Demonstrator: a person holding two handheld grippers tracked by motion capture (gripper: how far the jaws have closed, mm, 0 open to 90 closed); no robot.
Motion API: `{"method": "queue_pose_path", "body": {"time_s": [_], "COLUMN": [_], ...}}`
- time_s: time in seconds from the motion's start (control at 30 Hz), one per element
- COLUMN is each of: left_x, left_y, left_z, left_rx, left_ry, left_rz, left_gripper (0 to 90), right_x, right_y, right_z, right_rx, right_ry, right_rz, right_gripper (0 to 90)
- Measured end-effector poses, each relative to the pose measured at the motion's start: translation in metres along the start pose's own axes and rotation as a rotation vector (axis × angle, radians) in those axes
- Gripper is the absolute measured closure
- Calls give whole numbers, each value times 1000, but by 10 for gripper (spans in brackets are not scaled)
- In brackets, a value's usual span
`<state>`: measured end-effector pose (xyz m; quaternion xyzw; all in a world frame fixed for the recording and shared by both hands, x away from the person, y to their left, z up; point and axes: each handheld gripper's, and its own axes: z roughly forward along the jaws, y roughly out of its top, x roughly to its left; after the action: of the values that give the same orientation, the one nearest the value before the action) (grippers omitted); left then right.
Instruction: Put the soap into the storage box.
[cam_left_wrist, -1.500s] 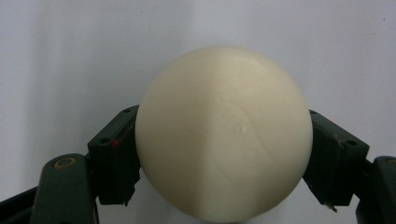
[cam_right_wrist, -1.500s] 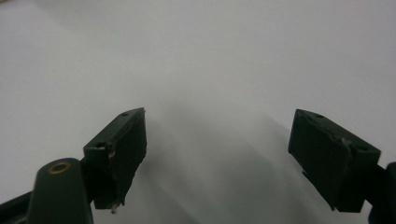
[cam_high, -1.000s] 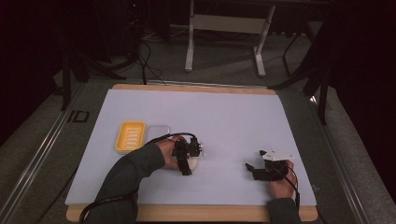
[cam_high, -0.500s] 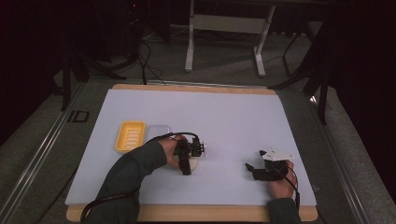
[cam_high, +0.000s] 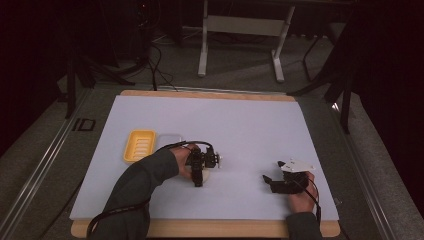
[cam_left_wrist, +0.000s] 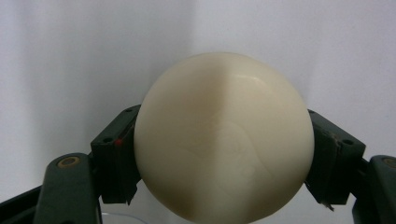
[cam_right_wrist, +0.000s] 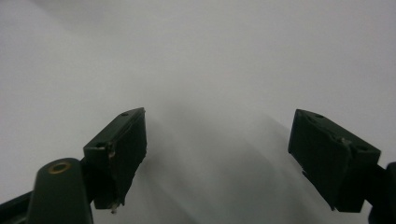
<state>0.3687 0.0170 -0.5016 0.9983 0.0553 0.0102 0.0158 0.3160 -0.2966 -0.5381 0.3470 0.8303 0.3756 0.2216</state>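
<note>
A cream, rounded bar (cam_left_wrist: 224, 140) sits between the two black jaws of my left gripper (cam_left_wrist: 224, 154), and both pads press on its sides. The jaws have just been closing on it. In the high view my left gripper (cam_high: 198, 175) is at the middle of the white mat, held by a sleeved arm. My right gripper (cam_high: 270, 181) rests near the mat's front right. Its jaws (cam_right_wrist: 217, 154) stand wide open over bare white surface, with nothing between them.
A yellow ribbed dish (cam_high: 139, 145) lies on the white mat (cam_high: 250, 125) left of my left hand, with a clear lid (cam_high: 169, 139) beside it. The table's wooden front edge (cam_high: 210, 229) runs along the bottom. A metal stand (cam_high: 240, 30) is on the floor beyond.
</note>
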Motion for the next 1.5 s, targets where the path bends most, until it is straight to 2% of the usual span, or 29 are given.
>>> {"method": "queue_pose_path", "body": {"time_s": [0.87, 1.5], "left_x": [5, 14], "left_y": [-8, -16], "left_z": [-3, -18], "left_rx": [6, -2], "left_ry": [-12, 3], "left_rz": [-22, -44], "left_gripper": [251, 252], "right_x": [0, 0], "right_y": [0, 0], "right_z": [0, 0], "right_rx": [-1, -1], "right_ry": [-1, -2], "right_rz": [-1, -2], "right_gripper": [190, 190]}}
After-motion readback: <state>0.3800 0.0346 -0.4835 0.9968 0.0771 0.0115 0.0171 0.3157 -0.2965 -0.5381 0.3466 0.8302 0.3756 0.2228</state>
